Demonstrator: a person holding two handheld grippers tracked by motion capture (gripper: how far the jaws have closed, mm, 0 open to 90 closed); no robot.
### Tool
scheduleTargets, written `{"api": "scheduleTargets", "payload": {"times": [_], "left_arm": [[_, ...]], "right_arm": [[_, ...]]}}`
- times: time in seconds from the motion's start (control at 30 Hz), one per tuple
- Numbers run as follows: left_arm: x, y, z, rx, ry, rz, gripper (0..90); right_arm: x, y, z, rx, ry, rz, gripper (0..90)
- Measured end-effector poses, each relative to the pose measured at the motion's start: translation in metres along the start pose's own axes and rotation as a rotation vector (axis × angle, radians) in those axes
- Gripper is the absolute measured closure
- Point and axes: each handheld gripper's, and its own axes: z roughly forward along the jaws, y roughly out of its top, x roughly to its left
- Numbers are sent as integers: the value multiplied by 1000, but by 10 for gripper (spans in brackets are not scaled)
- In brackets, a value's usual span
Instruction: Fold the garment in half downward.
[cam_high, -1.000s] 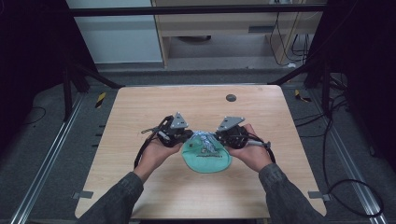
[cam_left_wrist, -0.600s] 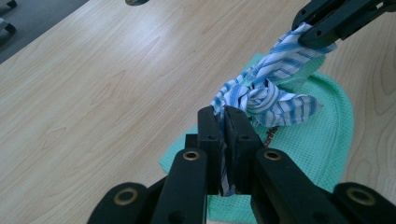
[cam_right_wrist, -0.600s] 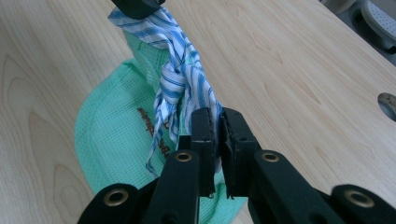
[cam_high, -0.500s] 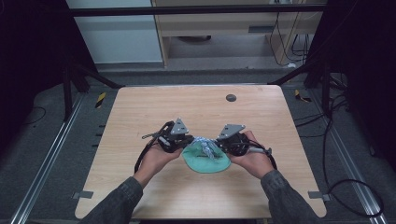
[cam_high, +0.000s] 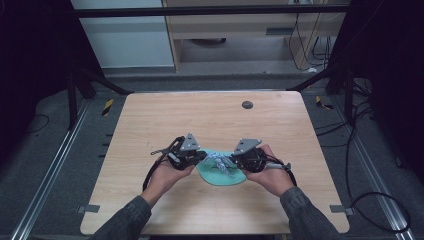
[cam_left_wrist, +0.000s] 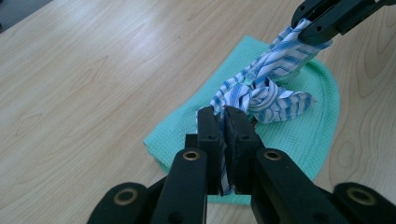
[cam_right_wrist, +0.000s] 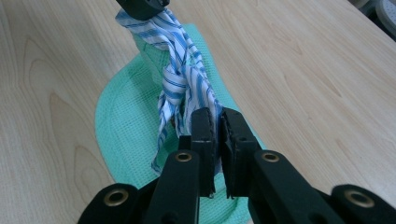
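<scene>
Both hand-held grippers have come closer to the near edge of the table (cam_high: 150, 120) than a second ago, and the green cloth (cam_high: 220, 175) now lies a little nearer the person too. The left hand-held gripper (cam_left_wrist: 223, 122) is clenched on one end of the striped strip (cam_left_wrist: 261, 88); the right hand-held gripper (cam_right_wrist: 215, 123) is clenched on the other end. The strip is twisted into a knot above the green cloth, at the near middle of the table between the two hands. The strip looks fairly taut, so the knot is likely being drawn tight; tying seems close to done, with only a final pull and letting go left.
</scene>
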Motion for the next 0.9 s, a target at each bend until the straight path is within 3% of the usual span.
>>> {"api": "scheduleTargets", "payload": {"times": [0.9], "left_arm": [[-23, -29, 4, 34, -53, 31, 859]], "right_arm": [[22, -24, 1, 16, 47, 1, 840]]}}
